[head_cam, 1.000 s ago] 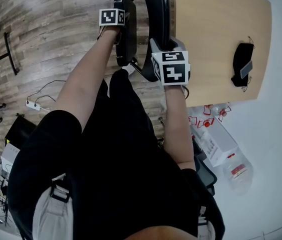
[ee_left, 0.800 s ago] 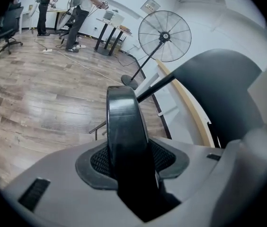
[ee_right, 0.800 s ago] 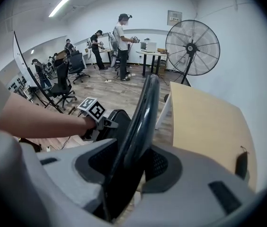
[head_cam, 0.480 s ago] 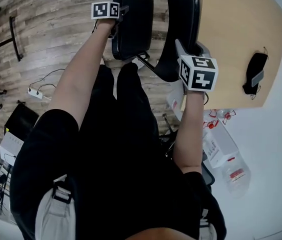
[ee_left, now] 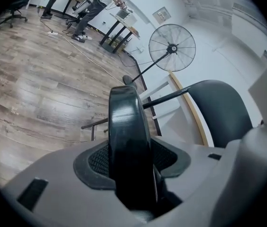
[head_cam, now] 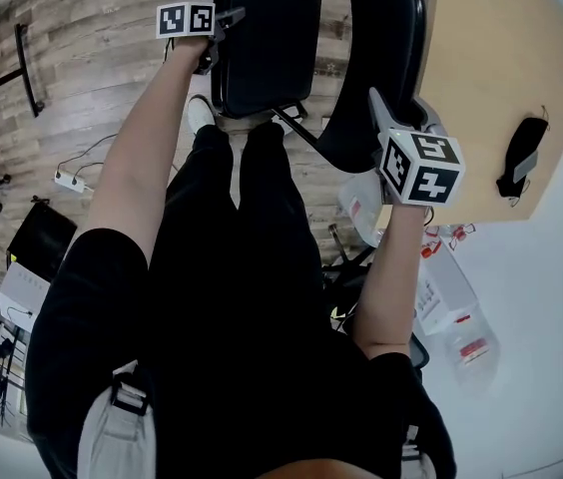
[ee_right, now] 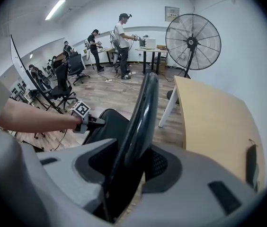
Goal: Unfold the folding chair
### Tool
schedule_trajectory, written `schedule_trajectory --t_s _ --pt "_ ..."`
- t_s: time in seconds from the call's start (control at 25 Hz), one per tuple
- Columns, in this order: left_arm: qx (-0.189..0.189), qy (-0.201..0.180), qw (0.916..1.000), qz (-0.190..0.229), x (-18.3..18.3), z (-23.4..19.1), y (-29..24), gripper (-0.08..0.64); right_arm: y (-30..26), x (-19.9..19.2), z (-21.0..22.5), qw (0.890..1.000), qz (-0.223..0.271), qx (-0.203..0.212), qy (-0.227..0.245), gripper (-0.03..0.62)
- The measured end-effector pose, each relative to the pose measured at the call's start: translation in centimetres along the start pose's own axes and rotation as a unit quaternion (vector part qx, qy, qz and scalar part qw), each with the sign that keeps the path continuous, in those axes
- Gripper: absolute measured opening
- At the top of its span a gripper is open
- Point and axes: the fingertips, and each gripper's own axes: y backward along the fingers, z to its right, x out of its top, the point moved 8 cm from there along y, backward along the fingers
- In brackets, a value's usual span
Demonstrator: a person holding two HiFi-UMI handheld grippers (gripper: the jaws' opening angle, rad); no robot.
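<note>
black and glossy, the folding chair [head_cam: 321,58] stands on the wood-laminate floor [head_cam: 92,78] just beside the light wooden desk [head_cam: 491,58], off the desk's left edge as the head view has it. its seat [head_cam: 267,38] is swung apart from the backrest [head_cam: 386,48], and a thin metal frame tube [head_cam: 291,126] shows between the two.

the left gripper [head_cam: 227,20] comes in at the seat's left edge. its jaws have just been opening, with the seat's thick rounded edge between them. the pads seem to touch it on both sides, though the rim itself hides the contact.

the right gripper [head_cam: 393,118] is clenched on the near edge of the backrest, whose thin rim runs up between the mesh pads in the right gripper view. both forearms are bare and stretched forward over the person's black trousers [head_cam: 252,267].

a small black object with a cord [head_cam: 523,168] lies by the desk's near right corner. past the desk's far end stands a pedestal fan [ee_right: 193,41]. a white power strip [head_cam: 62,180] lies on the floor to the left.
</note>
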Motion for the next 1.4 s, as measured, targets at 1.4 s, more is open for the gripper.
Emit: schedule_trajectory --t_s 1.4 --pt "-0.076 0.042 0.9962 -0.005 -1.8 -18.4 0.5 0.244 -6.7 -1.7 -1.8 0.999 -0.033 -0.015 -0.039 0.149"
